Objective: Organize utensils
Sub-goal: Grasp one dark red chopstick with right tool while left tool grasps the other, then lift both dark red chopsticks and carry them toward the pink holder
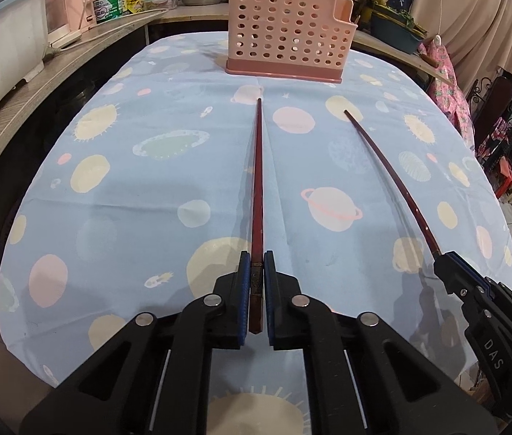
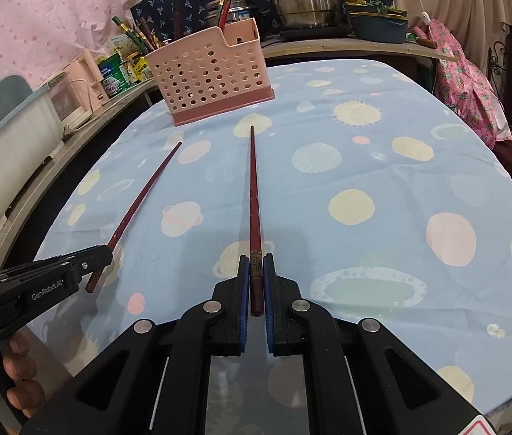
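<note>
At the bottom centre of the left wrist view, our left gripper (image 1: 257, 272) pinches a dark red chopstick (image 1: 257, 188) near its thick end, its blue pads (image 1: 244, 290) pressed against the stick on both sides. The butt pokes back between the jaws while the shaft runs straight up the middle of the frame, tip hanging above the cloth (image 1: 129, 188) and pointing at the basket (image 1: 285, 32). At the lower right of that view our right gripper (image 1: 444, 261) clamps a second chopstick (image 1: 390, 177), which slants up and leftward, well apart from the first. The right wrist view shows the same grip from behind: the right gripper (image 2: 256, 272) squeezes its chopstick (image 2: 254, 199) near the banded end, shaft running up the centre. Farther up, at upper centre-left, the pink perforated basket stands on the planet-print cloth, just beyond both tips, with other sticks standing in its rear compartment. Steel pots (image 2: 303, 0) sit on the counter behind.
</note>
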`<state>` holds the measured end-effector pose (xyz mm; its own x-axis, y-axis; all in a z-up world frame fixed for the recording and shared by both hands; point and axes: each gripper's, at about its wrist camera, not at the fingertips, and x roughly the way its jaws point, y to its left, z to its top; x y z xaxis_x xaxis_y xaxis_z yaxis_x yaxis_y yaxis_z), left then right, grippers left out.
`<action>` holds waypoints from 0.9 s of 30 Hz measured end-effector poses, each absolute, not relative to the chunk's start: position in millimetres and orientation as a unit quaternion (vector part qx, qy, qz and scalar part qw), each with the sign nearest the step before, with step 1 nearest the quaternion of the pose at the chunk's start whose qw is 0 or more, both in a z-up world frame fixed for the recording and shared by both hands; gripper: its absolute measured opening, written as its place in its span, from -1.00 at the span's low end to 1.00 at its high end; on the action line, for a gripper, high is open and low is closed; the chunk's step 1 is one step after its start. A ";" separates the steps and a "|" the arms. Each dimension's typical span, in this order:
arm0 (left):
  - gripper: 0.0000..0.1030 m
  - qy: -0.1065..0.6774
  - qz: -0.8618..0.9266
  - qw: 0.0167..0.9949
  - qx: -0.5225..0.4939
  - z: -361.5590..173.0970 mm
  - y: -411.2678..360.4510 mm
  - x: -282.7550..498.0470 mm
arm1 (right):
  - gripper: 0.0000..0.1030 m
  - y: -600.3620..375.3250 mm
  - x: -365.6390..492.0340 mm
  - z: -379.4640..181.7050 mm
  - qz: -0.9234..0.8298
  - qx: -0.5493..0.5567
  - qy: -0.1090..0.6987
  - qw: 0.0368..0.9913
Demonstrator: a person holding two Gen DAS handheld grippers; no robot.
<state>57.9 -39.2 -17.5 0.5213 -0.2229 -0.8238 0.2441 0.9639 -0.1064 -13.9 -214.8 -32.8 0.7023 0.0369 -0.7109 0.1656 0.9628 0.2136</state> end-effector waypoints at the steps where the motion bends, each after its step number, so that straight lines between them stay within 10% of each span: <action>1: -0.86 0.469 -0.134 0.873 0.010 -15.3 -38.4 57.8 | -0.87 -215.3 -13.5 -31.3 -0.036 0.132 0.384 0.913; 27: -0.86 0.392 -0.122 0.911 -0.040 68.9 -6.3 65.4 | -0.89 -249.5 -18.5 50.7 -0.057 0.148 0.300 0.941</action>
